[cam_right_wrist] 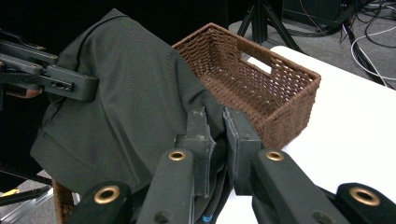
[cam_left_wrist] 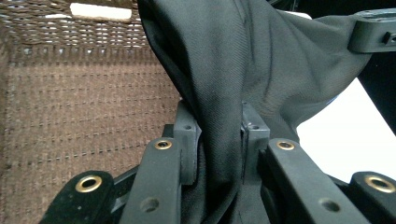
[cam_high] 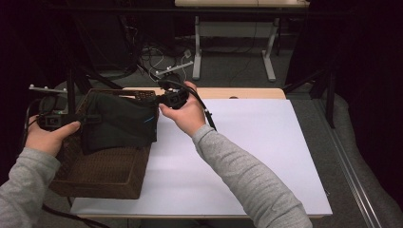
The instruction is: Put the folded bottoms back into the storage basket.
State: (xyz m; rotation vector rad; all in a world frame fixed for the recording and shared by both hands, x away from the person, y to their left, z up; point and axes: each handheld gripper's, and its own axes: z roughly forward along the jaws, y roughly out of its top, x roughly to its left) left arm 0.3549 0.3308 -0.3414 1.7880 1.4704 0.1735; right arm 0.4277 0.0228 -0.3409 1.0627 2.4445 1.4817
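Note:
A dark grey cloth (cam_high: 121, 123) hangs stretched between my two grippers above a brown wicker basket (cam_high: 102, 178) at the table's left. My left gripper (cam_high: 90, 118) grips the cloth's left end; in the left gripper view its jaws pinch a fold of the cloth (cam_left_wrist: 219, 93). My right gripper (cam_high: 161, 99) is shut on the cloth's right upper corner, near the basket's far right corner. In the right gripper view the cloth (cam_right_wrist: 126, 107) is bunched between the jaws, with the basket (cam_right_wrist: 261, 79) behind and the left gripper (cam_right_wrist: 88, 88) at the cloth's far end.
The basket stands on a white table top (cam_high: 247, 152) that spreads to the right. Beyond the table's far edge are cables and a desk's legs (cam_high: 197, 52) on the floor. A black stand (cam_high: 71, 90) rises behind the basket's left side.

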